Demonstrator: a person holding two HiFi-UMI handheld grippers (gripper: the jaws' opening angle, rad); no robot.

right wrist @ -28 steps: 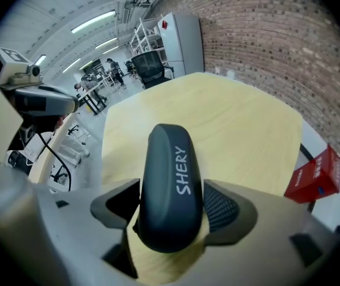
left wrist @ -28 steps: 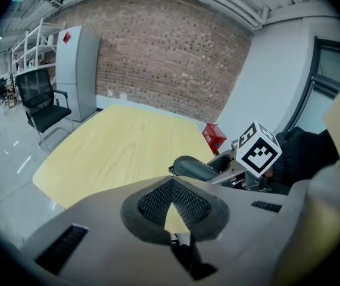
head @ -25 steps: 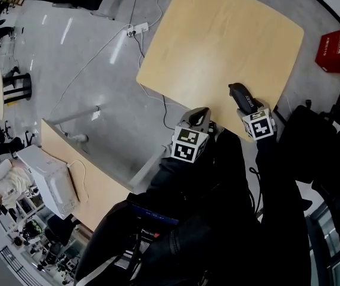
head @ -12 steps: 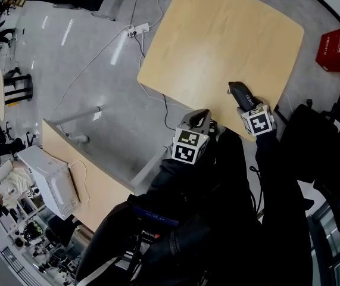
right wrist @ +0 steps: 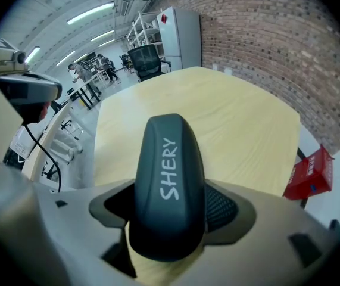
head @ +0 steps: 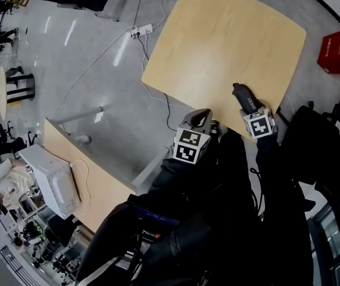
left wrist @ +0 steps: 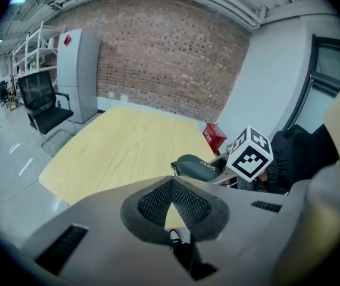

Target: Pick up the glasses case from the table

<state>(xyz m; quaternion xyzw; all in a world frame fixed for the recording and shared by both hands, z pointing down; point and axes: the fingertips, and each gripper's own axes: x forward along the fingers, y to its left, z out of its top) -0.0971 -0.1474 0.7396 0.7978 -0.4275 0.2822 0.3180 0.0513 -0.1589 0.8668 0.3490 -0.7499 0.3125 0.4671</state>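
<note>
The dark grey glasses case, marked SHERY, lies at the near edge of the light wooden table. My right gripper points steeply down over it. In the right gripper view the case fills the space between the two pads of that gripper, and the jaws are opening around it. My left gripper hangs just off the table's near edge, left of the case, its pads together and nothing in them. From the left gripper view the case shows beside the right gripper's marker cube.
A red box stands on the floor past the table's right corner. A cable and power strip lie on the floor to the table's left. A second wooden table with a white appliance is at lower left. My dark sleeves fill the foreground.
Both grippers and the case stay where they were; only the head view has shifted slightly.
</note>
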